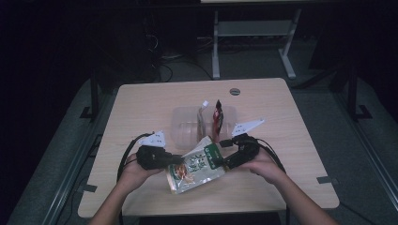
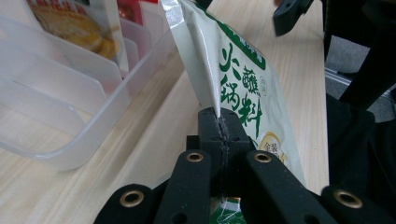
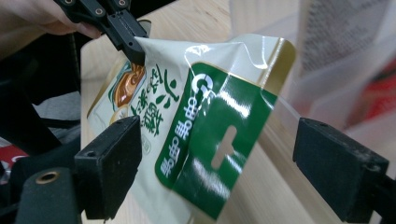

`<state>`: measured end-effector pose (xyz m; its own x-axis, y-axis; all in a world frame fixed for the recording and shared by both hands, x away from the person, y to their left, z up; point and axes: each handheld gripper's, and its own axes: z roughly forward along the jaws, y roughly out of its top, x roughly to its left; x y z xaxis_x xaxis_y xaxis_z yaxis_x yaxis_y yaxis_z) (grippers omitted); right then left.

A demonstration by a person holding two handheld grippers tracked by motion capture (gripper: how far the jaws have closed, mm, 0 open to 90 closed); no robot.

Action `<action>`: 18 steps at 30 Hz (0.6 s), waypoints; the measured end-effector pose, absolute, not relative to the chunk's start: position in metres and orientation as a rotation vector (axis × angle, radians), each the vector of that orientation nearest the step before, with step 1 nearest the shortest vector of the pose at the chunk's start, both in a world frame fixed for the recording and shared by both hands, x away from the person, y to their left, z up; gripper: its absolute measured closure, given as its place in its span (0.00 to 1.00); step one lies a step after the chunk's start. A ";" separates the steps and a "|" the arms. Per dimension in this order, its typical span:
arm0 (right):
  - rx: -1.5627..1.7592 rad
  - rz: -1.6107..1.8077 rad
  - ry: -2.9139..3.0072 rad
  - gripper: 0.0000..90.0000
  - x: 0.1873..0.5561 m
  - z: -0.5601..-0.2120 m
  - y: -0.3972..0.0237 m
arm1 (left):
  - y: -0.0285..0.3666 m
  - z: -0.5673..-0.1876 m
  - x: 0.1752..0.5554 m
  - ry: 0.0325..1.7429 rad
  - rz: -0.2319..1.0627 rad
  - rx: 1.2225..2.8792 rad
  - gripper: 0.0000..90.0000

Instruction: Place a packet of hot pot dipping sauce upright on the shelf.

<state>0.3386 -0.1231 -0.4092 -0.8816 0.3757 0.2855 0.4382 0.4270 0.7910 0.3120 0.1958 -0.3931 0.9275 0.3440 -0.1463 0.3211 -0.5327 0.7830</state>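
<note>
straddling the sauce packet, right gripper gapes; high view blurs it.

1. Room dim; light falls mainly on the worktop, pale wood grain, rounded corners, a round grommet near its far edge.
2. Floor grey, dull.
3. Behind: a second desk, white legs and crossbar, cables trailing beneath.
4. Far background black, walls indistinct.

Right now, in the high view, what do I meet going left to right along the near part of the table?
left gripper → green-and-white sauce pouch → right gripper → person's right hand
</note>
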 end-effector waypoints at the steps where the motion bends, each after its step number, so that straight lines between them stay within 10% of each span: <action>1: -0.730 -1.473 -2.591 0.17 0.340 -0.409 -0.120 | 0.196 -0.392 0.311 0.470 0.031 2.163 1.00; 18: -0.612 -1.450 -2.432 0.45 0.346 -0.423 -0.113 | 0.193 -0.385 0.307 0.429 0.056 2.129 1.00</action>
